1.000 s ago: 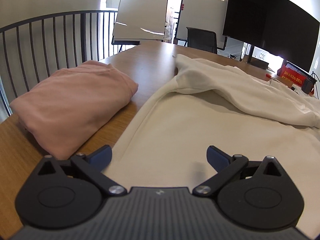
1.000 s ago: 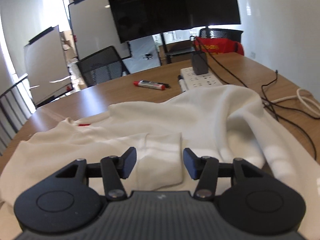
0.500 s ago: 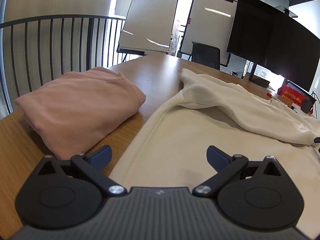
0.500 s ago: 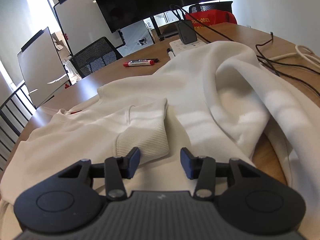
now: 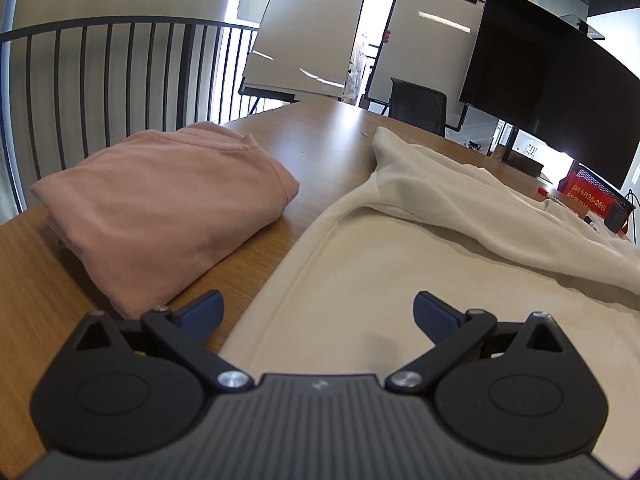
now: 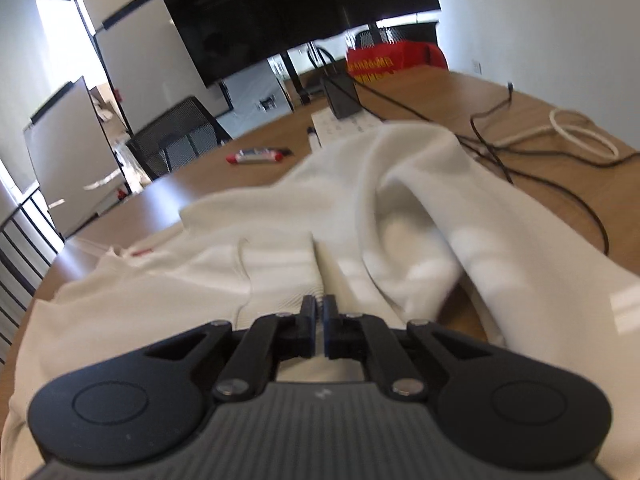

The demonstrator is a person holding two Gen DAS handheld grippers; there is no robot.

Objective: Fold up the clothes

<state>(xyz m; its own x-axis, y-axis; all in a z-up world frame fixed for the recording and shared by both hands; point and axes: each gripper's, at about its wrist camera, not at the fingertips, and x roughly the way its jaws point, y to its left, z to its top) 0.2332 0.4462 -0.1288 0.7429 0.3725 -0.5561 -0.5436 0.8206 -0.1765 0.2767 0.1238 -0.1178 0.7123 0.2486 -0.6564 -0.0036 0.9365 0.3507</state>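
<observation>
Cream sweatshirt (image 6: 400, 200): it lies spread and rumpled across the counter (image 5: 320, 132), one sleeve thrown over the body, so it is not yet folded.
Right gripper (image 6: 319, 312): your jaws are pinched shut on the ribbed cuff (image 6: 288, 296) of that sleeve; the cuff gives you a firm, thick edge to carry the sleeve by.
Left gripper (image 5: 318, 312): your jaws stand wide apart over the sweatshirt's hem edge, gripping nothing; it looks placed to pin or take that side once the sleeve is laid.
Pink garment (image 5: 160, 208): already folded and parked to the left, just beside the cream one, out of the working area.
Step, as I read it: sleeve fold, early in this garment.
Watch: black cables (image 6: 540, 160) and a red marker (image 6: 256, 156) lie near the far cloth; keep your sweep clear of them.
</observation>
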